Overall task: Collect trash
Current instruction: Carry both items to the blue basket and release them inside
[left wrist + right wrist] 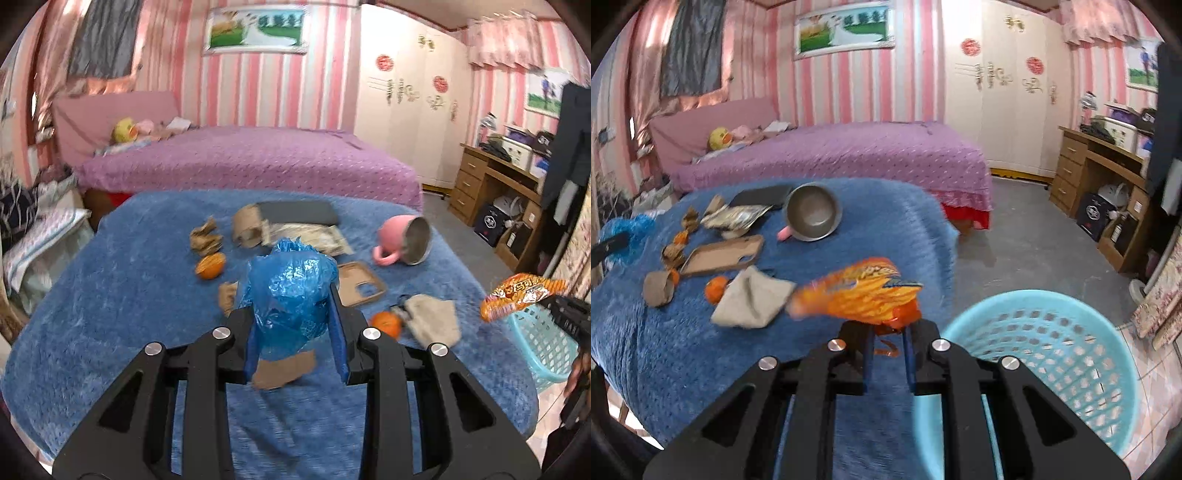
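My left gripper (293, 306) is shut on a crumpled blue plastic bag (291, 284), lifted above the blue blanket (110, 295). My right gripper (890, 332) is shut on one end of an orange snack wrapper (864, 291), which sticks out to the left above the blanket's right edge. Just right of it on the floor stands a light blue mesh basket (1034, 295). The left wrist view shows the same wrapper (521, 295) at far right, above the basket (543, 350). In the right wrist view the blue bag (628, 229) is at the far left.
On the blanket lie orange peels (210, 266), a cardboard tube (249, 225), crumpled brown paper (205, 238), a foil packet (314, 236), a brown phone case (360, 282), a beige cloth (432, 321) and a tipped pink mug (402, 240). A purple bed (240, 158) stands behind.
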`<state>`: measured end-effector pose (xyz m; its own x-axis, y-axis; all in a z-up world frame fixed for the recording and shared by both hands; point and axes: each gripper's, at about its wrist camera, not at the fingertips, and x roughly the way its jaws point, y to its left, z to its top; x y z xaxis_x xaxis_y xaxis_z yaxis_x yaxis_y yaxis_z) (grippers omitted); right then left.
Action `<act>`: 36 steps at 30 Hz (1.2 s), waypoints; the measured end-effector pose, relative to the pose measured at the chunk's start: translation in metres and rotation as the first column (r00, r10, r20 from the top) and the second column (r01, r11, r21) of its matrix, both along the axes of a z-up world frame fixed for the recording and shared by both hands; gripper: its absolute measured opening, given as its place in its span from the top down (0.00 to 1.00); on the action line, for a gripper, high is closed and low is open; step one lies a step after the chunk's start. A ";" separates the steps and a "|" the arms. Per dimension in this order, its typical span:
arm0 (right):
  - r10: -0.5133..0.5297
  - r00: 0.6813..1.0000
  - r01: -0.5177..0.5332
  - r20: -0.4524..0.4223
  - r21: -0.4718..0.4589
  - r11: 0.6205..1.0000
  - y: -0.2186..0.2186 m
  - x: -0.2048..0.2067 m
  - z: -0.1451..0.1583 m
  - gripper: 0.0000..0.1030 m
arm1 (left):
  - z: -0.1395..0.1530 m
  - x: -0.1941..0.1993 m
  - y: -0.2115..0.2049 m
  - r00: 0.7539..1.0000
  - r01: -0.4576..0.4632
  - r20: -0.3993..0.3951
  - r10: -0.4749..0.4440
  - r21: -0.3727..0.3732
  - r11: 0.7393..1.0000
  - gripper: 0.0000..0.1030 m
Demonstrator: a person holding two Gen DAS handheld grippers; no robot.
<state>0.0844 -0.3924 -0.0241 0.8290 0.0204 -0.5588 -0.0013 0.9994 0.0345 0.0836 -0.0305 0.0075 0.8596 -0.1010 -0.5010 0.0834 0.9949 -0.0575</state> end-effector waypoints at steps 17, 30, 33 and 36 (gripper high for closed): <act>-0.270 0.963 0.270 -0.007 0.038 0.962 -0.146 -0.056 -0.004 0.87 | -0.005 -0.021 -0.205 0.951 0.309 0.018 -0.309 -0.002 0.951 0.71; -0.368 0.929 0.369 -0.031 0.063 0.927 -0.199 -0.073 -0.021 0.87 | -0.026 -0.027 -0.336 0.881 0.473 -0.024 -0.472 0.023 0.881 0.71; -0.368 0.929 0.370 -0.037 0.062 0.927 -0.202 -0.071 -0.024 0.87 | -0.035 -0.012 -0.348 0.879 0.475 -0.060 -0.473 0.021 0.880 0.69; -0.368 0.929 0.370 -0.042 0.061 0.927 -0.204 -0.072 -0.027 0.87 | -0.044 0.000 -0.357 0.874 0.481 -0.095 -0.477 0.024 0.876 0.55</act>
<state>0.0124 -0.5965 -0.0507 0.7683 -0.2460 -0.5909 0.3695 0.9243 0.0957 0.0835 -0.3870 -0.0367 0.6667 -0.4652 -0.5824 0.5475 0.8358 -0.0409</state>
